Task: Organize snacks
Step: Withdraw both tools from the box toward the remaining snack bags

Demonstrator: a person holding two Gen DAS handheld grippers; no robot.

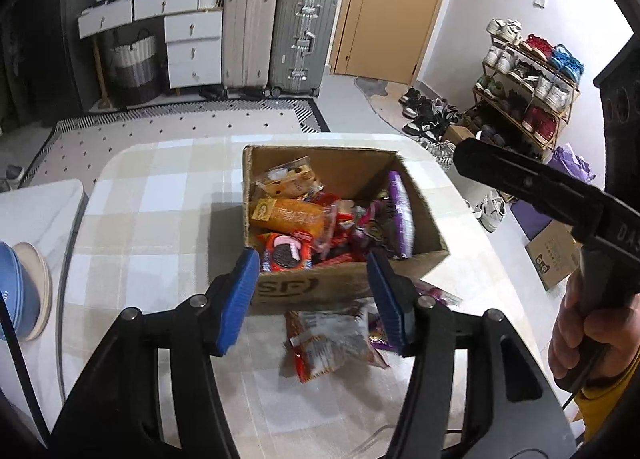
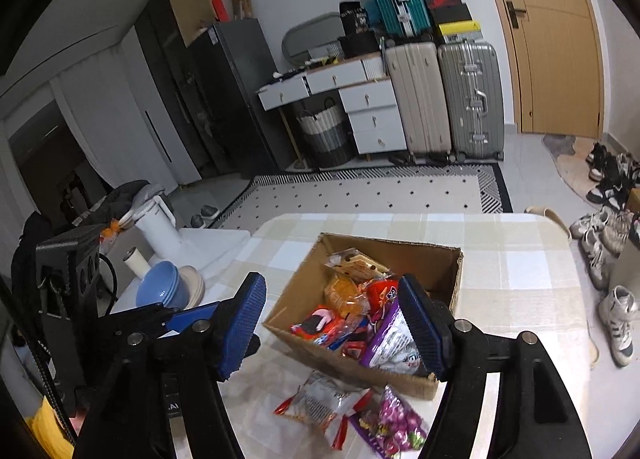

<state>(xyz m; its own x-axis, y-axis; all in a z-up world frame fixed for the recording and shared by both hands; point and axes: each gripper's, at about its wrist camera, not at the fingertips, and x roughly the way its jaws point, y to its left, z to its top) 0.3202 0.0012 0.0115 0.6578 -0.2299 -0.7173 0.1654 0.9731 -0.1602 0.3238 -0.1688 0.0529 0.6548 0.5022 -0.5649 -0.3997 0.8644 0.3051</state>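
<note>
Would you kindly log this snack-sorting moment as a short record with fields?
surface: table with checked cloth
container: open cardboard box, full of mixed snack packets
in box: orange packet, cookie packet, purple bag leaning on the near wall
outside box: red and silver packet and purple candy bag on the table in front of the box
left claw: open, empty, above the red and silver packet
right claw: open, empty, over the box
beside table: blue bowls
</note>
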